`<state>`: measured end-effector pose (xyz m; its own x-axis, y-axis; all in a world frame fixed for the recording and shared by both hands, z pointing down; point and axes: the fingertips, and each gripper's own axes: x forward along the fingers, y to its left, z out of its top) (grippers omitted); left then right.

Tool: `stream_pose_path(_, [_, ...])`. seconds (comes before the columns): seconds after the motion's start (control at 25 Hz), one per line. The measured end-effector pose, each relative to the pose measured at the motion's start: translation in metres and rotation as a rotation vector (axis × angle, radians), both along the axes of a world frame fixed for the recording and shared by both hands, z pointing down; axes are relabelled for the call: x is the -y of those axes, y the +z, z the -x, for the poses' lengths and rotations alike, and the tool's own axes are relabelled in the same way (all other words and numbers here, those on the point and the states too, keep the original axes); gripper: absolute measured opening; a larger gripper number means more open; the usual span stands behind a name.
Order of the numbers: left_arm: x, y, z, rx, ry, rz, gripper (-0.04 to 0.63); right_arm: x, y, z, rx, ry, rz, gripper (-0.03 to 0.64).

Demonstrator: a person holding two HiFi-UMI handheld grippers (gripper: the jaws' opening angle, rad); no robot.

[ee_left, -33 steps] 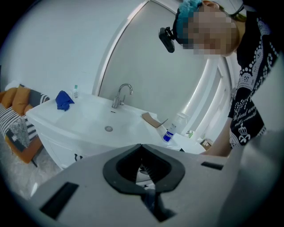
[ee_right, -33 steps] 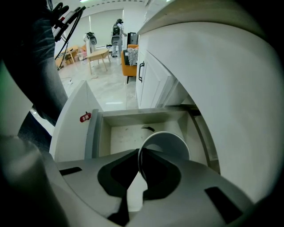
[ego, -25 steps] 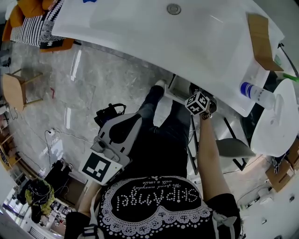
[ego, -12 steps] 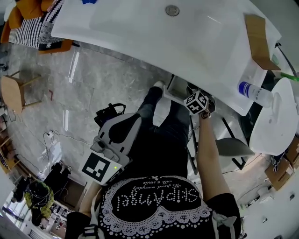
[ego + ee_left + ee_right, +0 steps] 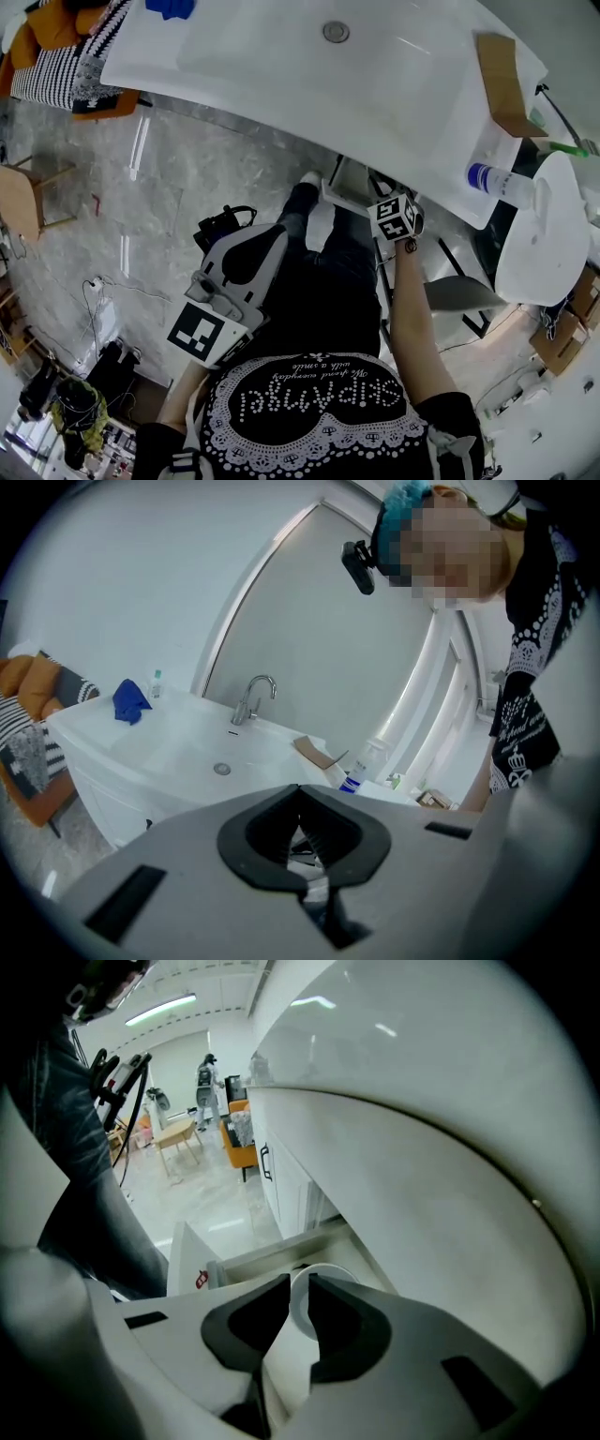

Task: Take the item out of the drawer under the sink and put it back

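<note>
The right hand-held gripper [image 5: 299,1279] has lifted a little from under the sink [image 5: 281,66] since the earlier frame. Its jaws have just been opening. They now stand part open, and the rim of a white round item [image 5: 328,1269] shows in the gap between them. The pads do not look pressed onto it, so I read this as an open hand-held gripper with the item between its jaws, not a firm hold.

The item sits just beyond the fingertips, inside the pulled-out drawer [image 5: 272,1255], whose pale walls show below and ahead of the jaws. The underside of the sink curves overhead on the right hand-held gripper's right.

The left hand-held gripper [image 5: 300,789] has hardly shifted. It is held back near the person's waist, well apart from the drawer, with its tips together and nothing between them. The sink top lies ahead of it.

As for progress, the drawer is open and the item lies in it. By my judgement this is the release that puts it back, though it could equally be a first reach before lifting it out. Either way, the right hand-held gripper has yet to come clear, and the drawer is not yet shut.
</note>
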<state>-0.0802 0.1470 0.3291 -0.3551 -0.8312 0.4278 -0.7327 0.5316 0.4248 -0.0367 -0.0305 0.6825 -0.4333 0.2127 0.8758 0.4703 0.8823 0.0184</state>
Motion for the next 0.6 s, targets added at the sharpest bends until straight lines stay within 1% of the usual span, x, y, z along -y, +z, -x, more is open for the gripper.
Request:
stream_pose_path(0.04, [0.000, -0.001, 0.001, 0.003, 0.002, -0.008, 0.005, 0.001, -0.004, 0.000, 0.011, 0.016, 0.000, 0.070])
stream_pose_path(0.12, [0.002, -0.004, 0.004, 0.009, 0.006, -0.024, 0.005, 0.003, -0.011, 0.001, 0.036, 0.050, -0.007, 0.029])
stream_pose_path(0.16, [0.003, -0.004, 0.005, 0.011, 0.010, -0.030, 0.005, 0.005, -0.015, 0.002, 0.052, 0.078, -0.005, 0.020])
stream_pose_path(0.32, [0.008, -0.006, 0.004, 0.015, 0.031, -0.051, 0.005, 0.010, -0.035, 0.003, 0.121, 0.209, 0.050, 0.017])
stream_pose_path(0.44, [0.011, -0.003, 0.001, 0.010, 0.074, -0.055, 0.005, 0.013, -0.052, 0.002, 0.174, 0.304, 0.104, 0.017])
stream_pose_path(0.6, [0.018, -0.005, 0.005, 0.014, 0.100, -0.079, 0.005, 0.014, -0.075, -0.009, 0.232, 0.378, 0.151, 0.017])
